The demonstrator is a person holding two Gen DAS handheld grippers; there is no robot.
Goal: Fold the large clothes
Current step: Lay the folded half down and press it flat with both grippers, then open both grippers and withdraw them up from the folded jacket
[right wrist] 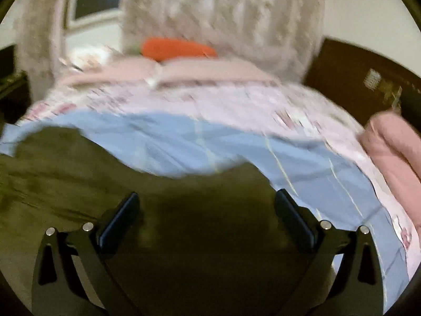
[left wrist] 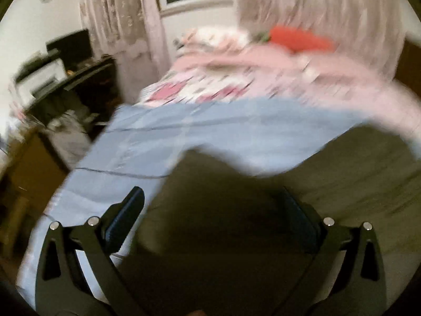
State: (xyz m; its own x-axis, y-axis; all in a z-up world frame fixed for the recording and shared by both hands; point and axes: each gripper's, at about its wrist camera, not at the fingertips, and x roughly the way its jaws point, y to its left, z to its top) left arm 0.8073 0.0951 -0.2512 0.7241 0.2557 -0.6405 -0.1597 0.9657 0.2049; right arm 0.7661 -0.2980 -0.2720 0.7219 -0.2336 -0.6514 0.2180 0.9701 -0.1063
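Blue sheeting covers the near part of the bed, with a pink patterned quilt beyond it running up to pale curtains and a window; both views are smeared by motion blur, so fine detail is lost. Spread over the near edge of the bed lies the task's piece, a large dark olive garment, whose kind I cannot make out. It fills the lower half of each view, directly below and ahead of both tools, and its far edge humps up against the blue. Judging by how it stretches to the right in the left wrist view and to the left in the right wrist view, its long axis runs side to side across the bed, between the two hands, with neither clearly nearer. The left hand-held gripper has its fingers well apart with olive cloth under the gap; the right hand-held gripper is likewise spread wide over the cloth. Whether any finger touches the fabric cannot be told. Each would probably need to drop onto its own end of the garment for a fold. Smaller things: a folded pink blanket at the right edge of the bed, an orange carrot-shaped cushion near the curtains, and a dark cluttered desk left of the bed.
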